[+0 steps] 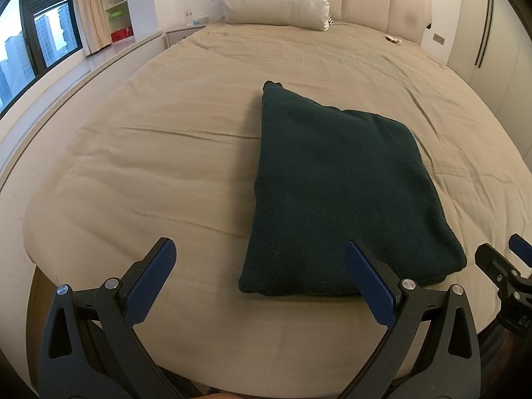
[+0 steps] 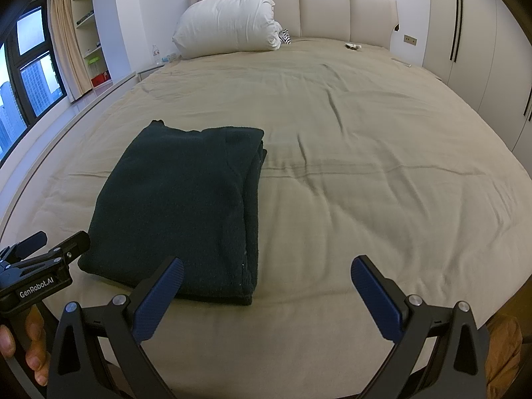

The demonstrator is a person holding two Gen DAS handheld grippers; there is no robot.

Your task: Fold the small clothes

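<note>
Left tongs (image 1: 259, 259): nearest the lens in the left wrist view, jaws spread wide with nothing between them, held over the near edge of the bed; the blue pads (image 1: 151, 281) face inward. Seen from the right wrist view these tongs (image 2: 56, 239) sit at the far left, just beside the garment's near left corner.
Hand (image 2: 23, 342): fingers wrapped round the left tool's black handle, at the lower left of the right wrist view.
Window (image 1: 30, 43): far left, dark frame, tall buildings outside; a curtain (image 1: 89, 6) hangs beside it.
Dark green garment (image 1: 335, 193): folded into a thick rectangle, lying flat on the bed near its foot — between the two tools, touched by neither. Layered edges show along its right side (image 2: 256, 199).
Bed (image 1: 166, 166): covered by a beige sheet with shallow creases.
Pillow (image 2: 229, 23): white, propped against the padded headboard (image 2: 332, 10) at the far end.
Right tongs (image 2: 267, 277): jaws wide apart, empty, over bare sheet right of the garment.
Wardrobe (image 2: 465, 33): far right, pale doors with dark vertical handles.
</note>
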